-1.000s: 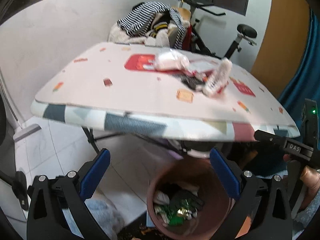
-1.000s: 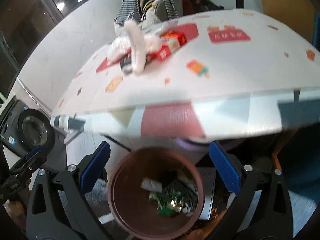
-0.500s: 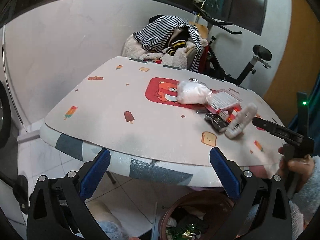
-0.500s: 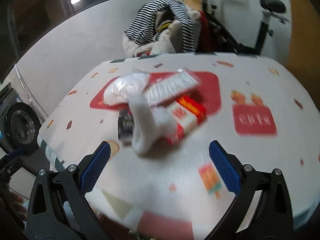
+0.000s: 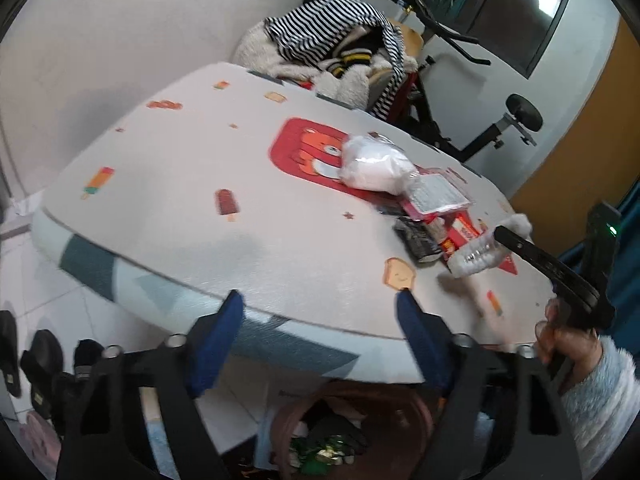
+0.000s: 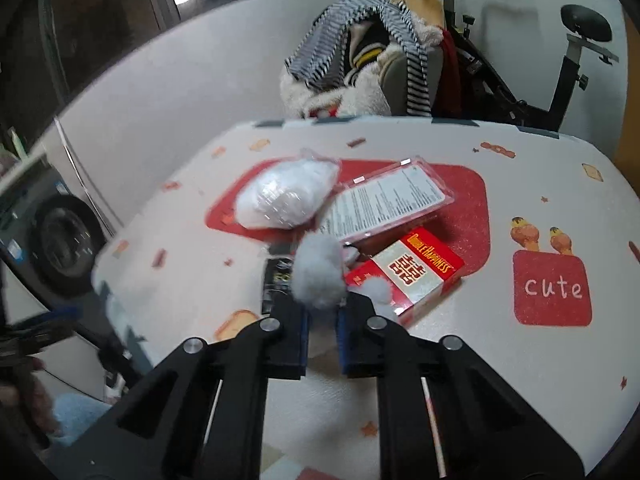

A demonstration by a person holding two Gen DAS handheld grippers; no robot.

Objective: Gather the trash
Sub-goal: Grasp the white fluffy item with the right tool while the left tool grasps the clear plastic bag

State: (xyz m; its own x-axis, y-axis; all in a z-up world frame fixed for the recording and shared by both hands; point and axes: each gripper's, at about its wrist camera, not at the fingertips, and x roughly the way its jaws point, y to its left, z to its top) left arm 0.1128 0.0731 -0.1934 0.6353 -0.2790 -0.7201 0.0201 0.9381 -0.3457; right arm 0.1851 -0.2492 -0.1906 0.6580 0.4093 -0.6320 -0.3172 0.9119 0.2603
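A pile of trash lies on the patterned table: a white plastic bag, a flat clear packet with a printed label, a red and white Double Happiness box, a dark wrapper and a long clear bag of white fluff. My right gripper is shut on the near end of the fluff bag. My left gripper is open and empty at the table's front edge, above the brown trash bin.
The bin holds green and dark wrappers. A pile of striped clothes sits behind the table, an exercise bike beside it. A washing machine stands to the left. Dark shoes lie on the floor.
Both grippers have risen from over the bin to table height. My right gripper has moved in to the pile and closed on the fluff bag. My left gripper's jaws have narrowed but stay open.
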